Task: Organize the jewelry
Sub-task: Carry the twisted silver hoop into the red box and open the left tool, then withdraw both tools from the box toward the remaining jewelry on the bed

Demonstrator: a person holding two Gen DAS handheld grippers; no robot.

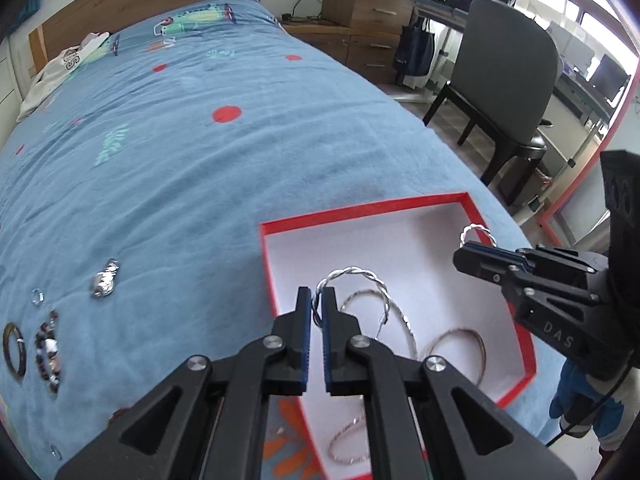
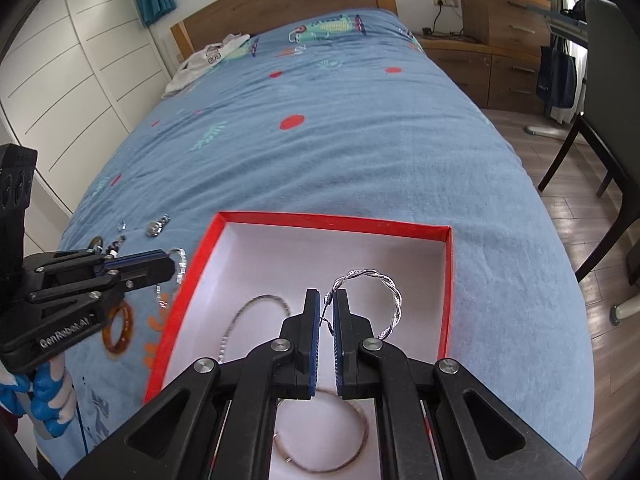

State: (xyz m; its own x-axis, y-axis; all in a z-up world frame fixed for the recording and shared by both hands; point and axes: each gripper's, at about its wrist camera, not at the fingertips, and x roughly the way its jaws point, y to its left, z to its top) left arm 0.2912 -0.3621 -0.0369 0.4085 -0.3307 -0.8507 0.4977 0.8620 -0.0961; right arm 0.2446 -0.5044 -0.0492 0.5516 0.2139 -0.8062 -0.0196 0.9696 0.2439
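Observation:
A red-rimmed box [image 1: 360,210] [image 2: 336,220] with a white inside lies on the blue bedspread. My left gripper [image 1: 316,294] [image 2: 170,265] is shut on a twisted silver hoop [image 1: 354,274] [image 2: 180,262] near the box's left rim. Over the box's middle, my right gripper [image 2: 327,296] [image 1: 460,250] is shut on a matching twisted hoop [image 2: 390,292] [image 1: 478,233]. Inside the box lie a thin silver hoop [image 2: 248,316] [image 1: 404,320] and a brownish hoop [image 2: 344,440] [image 1: 460,344]. A third thin hoop [image 1: 344,444] shows near the box's front.
Left of the box, loose pieces lie on the bedspread: a watch [image 1: 105,280] [image 2: 156,226], a small ring [image 1: 37,295], a bead bracelet [image 1: 50,352], a dark bangle [image 1: 14,350] and an amber ring [image 2: 118,330]. The bed drops off at right toward a chair [image 1: 504,80].

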